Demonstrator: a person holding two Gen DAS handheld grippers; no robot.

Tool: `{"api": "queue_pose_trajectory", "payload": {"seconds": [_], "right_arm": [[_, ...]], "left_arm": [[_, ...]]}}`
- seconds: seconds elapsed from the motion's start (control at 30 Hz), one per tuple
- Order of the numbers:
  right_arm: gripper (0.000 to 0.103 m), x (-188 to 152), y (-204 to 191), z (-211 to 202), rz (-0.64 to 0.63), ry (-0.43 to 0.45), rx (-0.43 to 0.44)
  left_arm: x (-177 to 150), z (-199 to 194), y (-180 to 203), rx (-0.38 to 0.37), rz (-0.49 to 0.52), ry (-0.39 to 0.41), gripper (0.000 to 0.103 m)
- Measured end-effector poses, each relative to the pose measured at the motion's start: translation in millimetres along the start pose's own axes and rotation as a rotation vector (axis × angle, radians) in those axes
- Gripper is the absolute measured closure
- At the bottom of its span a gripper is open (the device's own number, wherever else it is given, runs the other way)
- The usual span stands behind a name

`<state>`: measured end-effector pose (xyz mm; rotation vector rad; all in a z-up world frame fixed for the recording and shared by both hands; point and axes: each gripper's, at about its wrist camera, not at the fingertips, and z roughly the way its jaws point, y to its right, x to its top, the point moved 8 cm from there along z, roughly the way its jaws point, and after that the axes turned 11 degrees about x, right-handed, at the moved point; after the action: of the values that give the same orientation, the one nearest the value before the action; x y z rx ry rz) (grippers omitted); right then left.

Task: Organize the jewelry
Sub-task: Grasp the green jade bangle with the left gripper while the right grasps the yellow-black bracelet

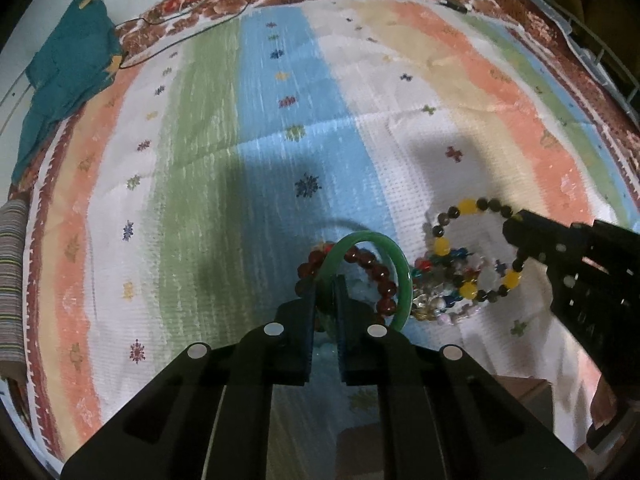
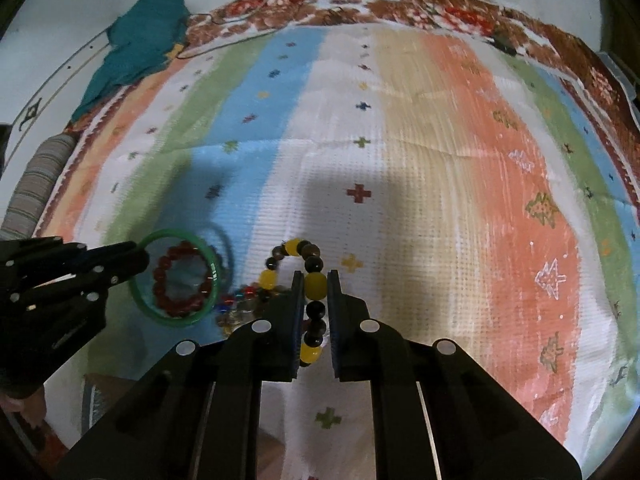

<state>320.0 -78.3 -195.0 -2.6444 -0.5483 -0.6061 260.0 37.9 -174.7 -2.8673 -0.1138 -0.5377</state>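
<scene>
Left gripper [image 1: 325, 286] clamped on green bangle [image 1: 372, 240], right gripper [image 2: 314, 284] on yellow-and-dark bead bracelet [image 2: 310, 280]: likely separating both from tangled jewelry pile [image 1: 444, 292], bangle's three o'clock.

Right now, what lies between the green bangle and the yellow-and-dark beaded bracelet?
A heap of small mixed-colour beads, shown in the left wrist view, between green bangle and beaded bracelet.

The left gripper [image 1: 326, 280] reached forward and low, its two black fingers drawn close together and clamped on a green bangle [image 1: 402, 276]. The right gripper [image 2: 314, 276] sat just beside it, fingers likewise narrowed, pinching a strand of yellow and dark beads [image 2: 314, 282].
</scene>
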Motion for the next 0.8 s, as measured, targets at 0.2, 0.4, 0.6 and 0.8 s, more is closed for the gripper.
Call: {"api": "queue_pose_trajectory", "payload": {"seconds": [0.2, 0.4, 0.6, 0.8], "right_arm": [[0.091, 1.5, -12.6, -18.7, -0.025, 0.035, 0.007], [0.091, 2.0, -23.8, -37.2, -0.043, 0.07, 0.017], [0.091, 0.1, -27.7, -48.8, -0.051, 0.086, 0.016], [0.091, -3.3, -32.0, -57.7, -0.057, 0.105, 0.014]], "left_arm": [[0.8, -16.6, -3.5, -0.006, -0.015, 0.035, 0.095], [-3.0, -27.1, -8.4, -0.006, -0.029, 0.052, 0.095], [-6.4, -39.2, -8.5, -0.015, -0.031, 0.071, 0.095], [-9.9, -51.4, -12.9, -0.013, -0.044, 0.09, 0.095]]}}
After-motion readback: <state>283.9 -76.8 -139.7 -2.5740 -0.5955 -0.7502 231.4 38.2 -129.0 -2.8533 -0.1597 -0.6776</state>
